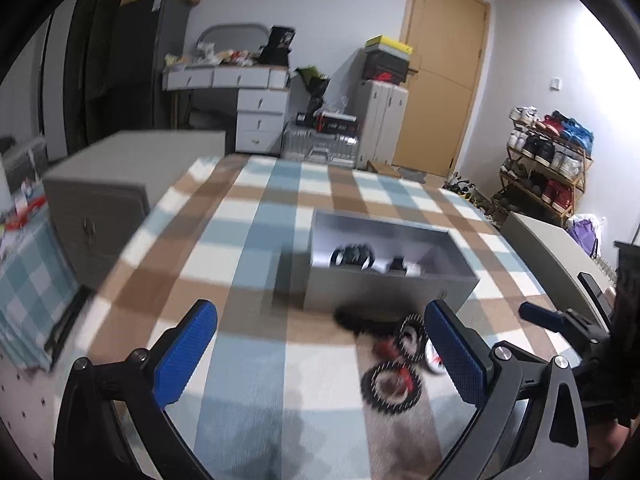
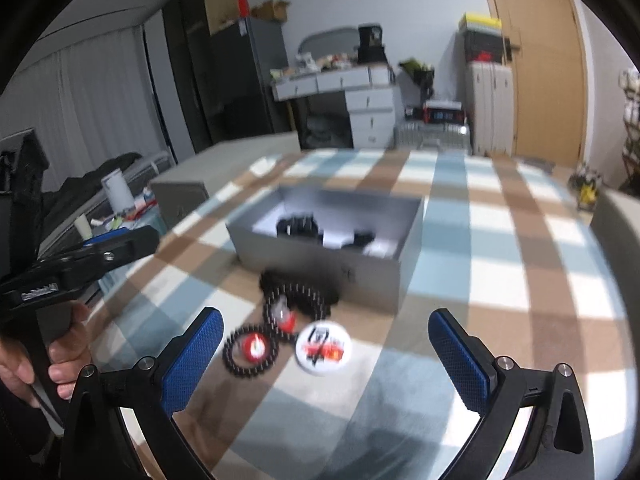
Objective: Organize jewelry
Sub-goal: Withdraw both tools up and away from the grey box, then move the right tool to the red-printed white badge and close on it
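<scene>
Both the left gripper [image 1: 320,354] and right gripper [image 2: 326,356] hover spread wide, empty, above the plaid tablecloth [image 2: 500,240]. Spiked black bracelets [image 2: 250,350] lie just before the grey open box [image 2: 372,276], which holds more dark pieces. Only the right wrist view fully shows the round white badge [image 2: 323,346] beside them.

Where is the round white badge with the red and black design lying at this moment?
In the right wrist view, the white badge lies on the checked tablecloth, in front of the grey box, just right of the black spiky rings.
</scene>
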The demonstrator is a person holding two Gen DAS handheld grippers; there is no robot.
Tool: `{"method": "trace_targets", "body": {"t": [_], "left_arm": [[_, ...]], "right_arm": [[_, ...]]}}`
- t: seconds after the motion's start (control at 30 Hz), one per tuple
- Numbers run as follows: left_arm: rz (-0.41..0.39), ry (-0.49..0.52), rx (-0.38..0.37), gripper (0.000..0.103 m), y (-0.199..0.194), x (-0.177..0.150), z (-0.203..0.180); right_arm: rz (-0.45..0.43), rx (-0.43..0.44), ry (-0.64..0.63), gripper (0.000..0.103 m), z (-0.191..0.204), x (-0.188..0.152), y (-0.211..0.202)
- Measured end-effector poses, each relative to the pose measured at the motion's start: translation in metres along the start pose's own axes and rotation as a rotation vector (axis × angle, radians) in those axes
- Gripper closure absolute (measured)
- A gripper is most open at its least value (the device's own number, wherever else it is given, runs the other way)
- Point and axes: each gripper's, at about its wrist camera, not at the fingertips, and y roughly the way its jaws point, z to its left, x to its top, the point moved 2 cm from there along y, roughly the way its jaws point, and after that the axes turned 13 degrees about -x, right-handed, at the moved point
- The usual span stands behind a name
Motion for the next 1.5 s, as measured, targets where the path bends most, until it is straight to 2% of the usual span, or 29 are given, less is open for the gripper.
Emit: {"method": "trace_targets", "body": {"t": [0.13,0.3,0.63,0.77,0.87,1.0,1.03,1.3,1.5], "left_arm": [[0.051,-0.01,0.029,0.002,0.001,-0.018,0.006],[0.1,-0.04,0.018,0.002,0.004,-0.031,0.012],[0.078,-0.083,0.014,0.002,-0.006,-0.038,0.024],[0.069,-0.099,0.021,0.002,-0.008,-0.039,0.03],[0.074,-0.112,0.017,0.002,-0.009,-0.04,0.034],[0.082,-0.112,0.003,0.002,-0.009,-0.041,0.034],[0.09,-0.107,-0.002,0.002,-0.008,-0.042,0.032],[0.096,-0.095,-0.006,0.002,-0.009,-0.042,0.031],[0.106,-0.084,-0.028,0.002,-0.003,-0.035,0.023]], "right_arm": [[0.068,-0.001,-0.006,0.0,0.001,-0.012,0.018],[0.118,-0.019,-0.031,0.001,0.005,-0.013,0.029],[0.168,-0.061,-0.135,0.008,0.022,-0.012,0.046],[0.174,-0.077,-0.181,0.017,0.028,-0.013,0.049],[0.2,-0.081,-0.187,0.028,0.029,-0.014,0.054],[0.205,-0.079,-0.18,0.056,0.028,-0.013,0.057],[0.207,-0.077,-0.183,0.059,0.028,-0.013,0.057],[0.191,-0.096,-0.233,0.061,0.038,-0.015,0.055],[0.167,-0.079,-0.172,0.061,0.027,-0.015,0.045]]}}
